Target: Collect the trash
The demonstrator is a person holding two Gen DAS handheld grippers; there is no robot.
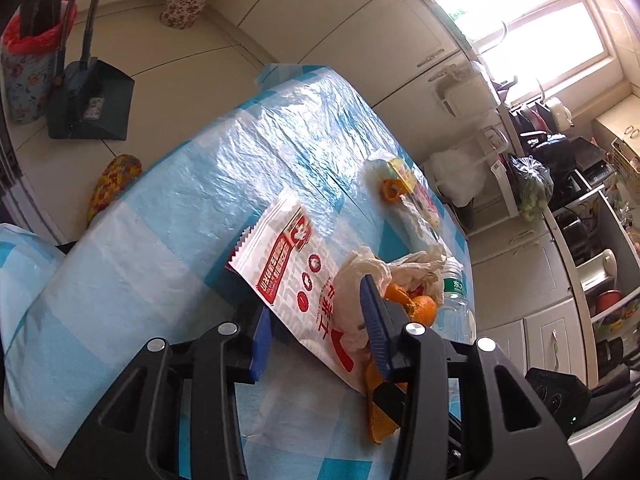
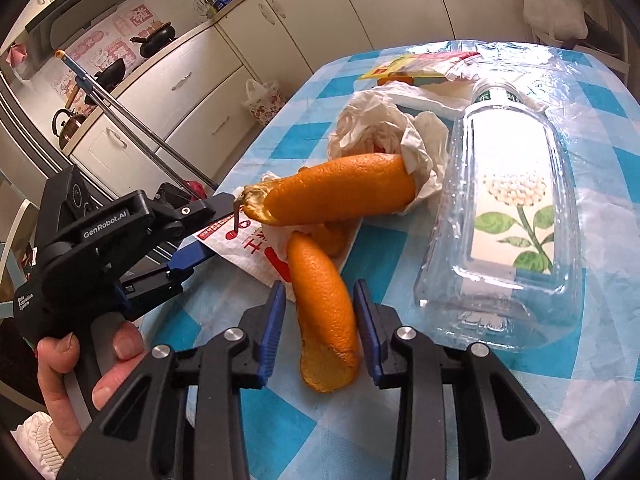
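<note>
A clear plastic bottle (image 2: 508, 200) lies on its side on the bench (image 2: 600, 360), which has a blue-and-white checked cover under a plastic sheet. All the trash sits to one side of it.

Just beside the bottle's shoulder is a crumpled white tissue (image 2: 380, 124). A long curl of orange peel (image 2: 340, 188) pokes out of the tissue and points away from the bottle. A second orange peel (image 2: 324, 312) lies near the bottle's base, running roughly parallel to the bottle. Farther from the bottle than both peels is a white and red snack wrapper (image 1: 288, 268), partly under the tissue and the long peel. Beyond the bottle's cap, a yellow and red packet (image 2: 420, 66) lies flat.

The right gripper (image 2: 319, 286) straddles the second peel. Its jaws stand narrow, with the pad nearer the bottle at the peel's edge and a thin gap showing at the other pad, so the peel is between the pads but not clamped.

The left gripper (image 1: 316, 300) comes in from the side away from the bottle, carried by a hand (image 2: 80, 364) with a white cuff. Its jaws are partly apart: one finger runs under the wrapper, and the other sits over the tissue, its tip at the end of the long peel. Whether the pads actually press on that pile cannot be told.
</note>
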